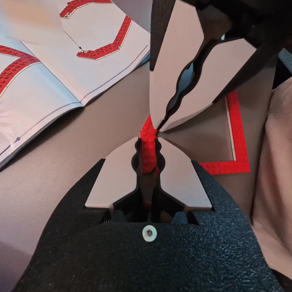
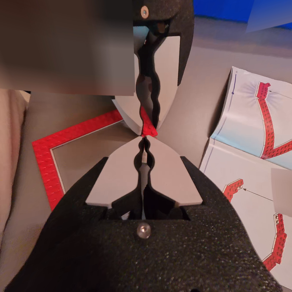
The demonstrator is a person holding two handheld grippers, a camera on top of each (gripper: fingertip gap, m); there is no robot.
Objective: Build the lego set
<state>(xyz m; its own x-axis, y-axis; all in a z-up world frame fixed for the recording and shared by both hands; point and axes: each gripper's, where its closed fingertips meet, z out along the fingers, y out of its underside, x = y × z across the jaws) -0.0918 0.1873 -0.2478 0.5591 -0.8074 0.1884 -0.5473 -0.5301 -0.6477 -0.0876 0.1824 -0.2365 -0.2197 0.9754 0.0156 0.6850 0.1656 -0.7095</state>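
A red Lego frame [image 1: 237, 134] of studded strips on a white under-layer lies on the grey table [image 1: 94, 142]; it also shows in the right wrist view [image 2: 45, 158]. My left gripper [image 1: 147, 139] is shut on one red strip [image 1: 149, 151] of this frame, with both pads against its sides. In the right wrist view this strip [image 2: 147, 123] sits between the left gripper's fingers [image 2: 149, 128]. My right gripper [image 2: 144, 138] is shut, and its fingertips rest at the end of that strip. It comes in from above in the left wrist view [image 1: 158, 129].
An open instruction booklet [image 1: 79, 71] lies on the table beside the frame; it also shows in the right wrist view [image 2: 244, 165]. Beige fabric [image 1: 276, 158] lies along the table's other side. A blue surface [image 2: 221, 9] is at the far back. My left and right fingertips are right by each other.
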